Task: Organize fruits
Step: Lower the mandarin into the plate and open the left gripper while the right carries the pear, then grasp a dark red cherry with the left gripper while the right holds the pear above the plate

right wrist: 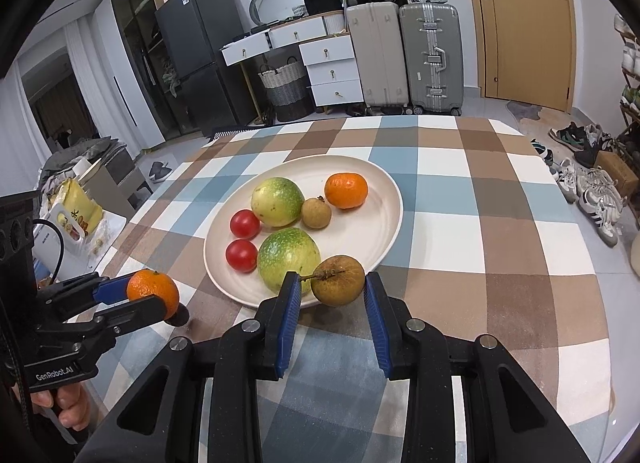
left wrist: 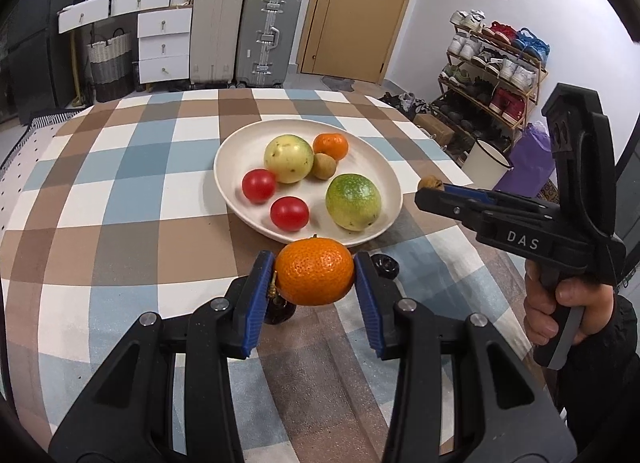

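- Your left gripper [left wrist: 314,279] is clamped on a tangerine [left wrist: 314,271], pads on both sides, jaws narrow. The fruit is off the cloth, just short of the plate's [left wrist: 240,143] near rim, at 6 o'clock of it.
- Your right gripper [right wrist: 333,295] pinches a brown longan-like fruit [right wrist: 338,280], stem toward the left pad. It hangs over the plate's 5 o'clock rim in the right wrist view; in the left view only the fruit's tip shows past the fingers, so I'm hedging on how high it sits.
- Already on the plate: two green-yellow passion-fruit-type rounds [left wrist: 353,202] [left wrist: 288,158], two red tomatoes [left wrist: 259,185] [left wrist: 289,213], a second tangerine [left wrist: 331,146] at 1 o'clock and a small brown fruit [left wrist: 323,166] near centre.
- Progress, as I read it: mostly done. Six pieces plated, two in your grippers, both at the rim and not yet released.
- Left: set both down. Free space is at 9–11 o'clock and along the 3 o'clock side.
- Two dark round bits [left wrist: 384,265] lie on the checked tablecloth [left wrist: 120,183] under the left fingers, around 6 o'clock of the plate. Can't tell whether they're fruit.
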Demonstrator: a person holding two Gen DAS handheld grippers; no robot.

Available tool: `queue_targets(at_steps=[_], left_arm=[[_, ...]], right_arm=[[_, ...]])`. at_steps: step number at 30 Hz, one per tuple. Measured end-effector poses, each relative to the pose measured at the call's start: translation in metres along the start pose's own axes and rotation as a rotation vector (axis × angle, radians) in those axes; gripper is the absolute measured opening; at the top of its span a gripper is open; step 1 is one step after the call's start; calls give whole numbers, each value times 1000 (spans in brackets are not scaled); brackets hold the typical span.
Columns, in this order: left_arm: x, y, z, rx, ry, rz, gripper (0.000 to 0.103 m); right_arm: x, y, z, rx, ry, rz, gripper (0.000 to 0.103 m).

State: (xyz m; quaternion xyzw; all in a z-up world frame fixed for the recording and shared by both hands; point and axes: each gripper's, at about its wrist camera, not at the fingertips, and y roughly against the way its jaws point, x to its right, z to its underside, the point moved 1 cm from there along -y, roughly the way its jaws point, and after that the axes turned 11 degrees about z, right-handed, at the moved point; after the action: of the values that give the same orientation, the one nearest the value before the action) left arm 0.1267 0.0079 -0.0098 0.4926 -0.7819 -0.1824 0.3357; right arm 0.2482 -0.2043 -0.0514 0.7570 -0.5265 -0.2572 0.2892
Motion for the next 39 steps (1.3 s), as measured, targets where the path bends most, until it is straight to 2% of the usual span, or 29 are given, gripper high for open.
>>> queue_targets(at_steps=[9,18,21,22,24,28,34,36,38,39], left_arm=[[7,11,-2,32,-21,23,36],[1,3,14,-40,-2,9,36],[-2,5,25,-53,7,-4,48],[-4,5,28,-54,9,-8,57],[-8,8,34,-47,20,-29,62],[-16,3,42,-76,70,-17,62],[-15,-17,45,-105,73,-12,61],[-15,-20,43,-98,76,-20,57],[-16,-24,41,-107,85,-11,42],[-16,-25,41,-107,88,-12,41]], right_arm=[[2,3,1,2,0,2,33],[4,5,3,-4,1,7,33],[6,8,7,-7,1,11,33],[6,10,9,-4,2,13,33],[8,13,12,-4,1,11,33],[9,15,21,-8,4,7,33],[8,15,32,-25,2,7,33],[9,16,33,-27,3,9,33],[8,16,33,-25,5,9,33],[8,16,33,-23,6,11,33]])
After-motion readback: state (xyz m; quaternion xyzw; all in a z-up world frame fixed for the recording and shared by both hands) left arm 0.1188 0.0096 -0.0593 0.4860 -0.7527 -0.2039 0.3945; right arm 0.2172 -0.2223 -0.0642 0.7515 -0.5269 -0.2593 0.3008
